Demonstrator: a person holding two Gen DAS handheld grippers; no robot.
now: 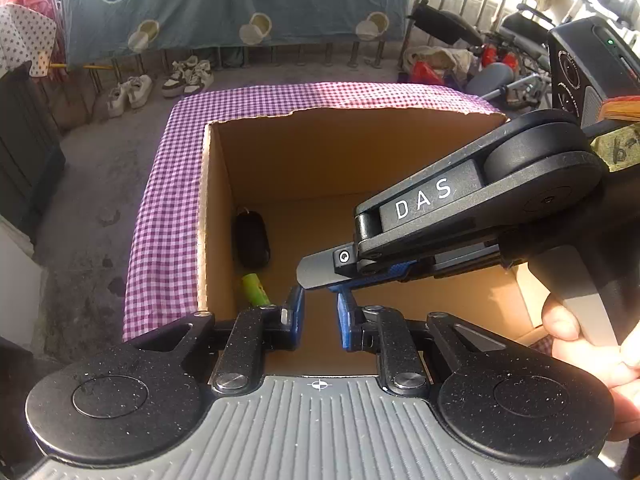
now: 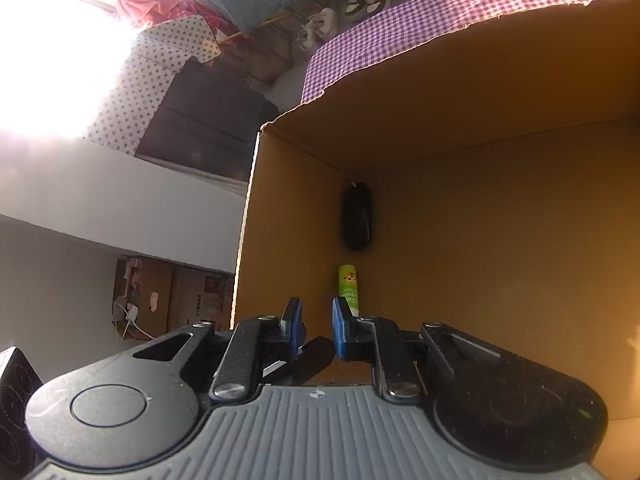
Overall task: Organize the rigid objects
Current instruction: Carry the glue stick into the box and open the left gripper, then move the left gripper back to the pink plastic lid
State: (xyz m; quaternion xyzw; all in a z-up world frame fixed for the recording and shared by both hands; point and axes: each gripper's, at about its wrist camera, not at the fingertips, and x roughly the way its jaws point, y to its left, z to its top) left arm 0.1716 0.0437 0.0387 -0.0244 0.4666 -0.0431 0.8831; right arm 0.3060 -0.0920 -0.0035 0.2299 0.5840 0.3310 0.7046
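An open cardboard box (image 1: 208, 216) (image 2: 256, 208) stands on a purple checked cloth (image 1: 160, 220) (image 2: 440, 12). On its floor, against the left wall, lie a dark oval mouse-like object (image 1: 252, 240) (image 2: 357, 216) and a green glue stick (image 1: 255, 289) (image 2: 349, 288). My left gripper (image 1: 320, 312) hangs over the box's near edge, shut with nothing between its blue pads. My right gripper (image 1: 316, 274) (image 2: 316, 320) reaches in from the right, just above the left one's fingertips, also shut and empty. A hand (image 1: 580, 336) holds its handle.
The box's back rim (image 1: 360, 112) is torn and uneven. Shoes (image 1: 160, 84) sit on the concrete floor beyond the cloth, and a dark cabinet (image 1: 28, 152) stands at the left. Bicycles and bags (image 1: 480, 60) crowd the far right. More cardboard boxes (image 2: 172, 300) stand left of the box.
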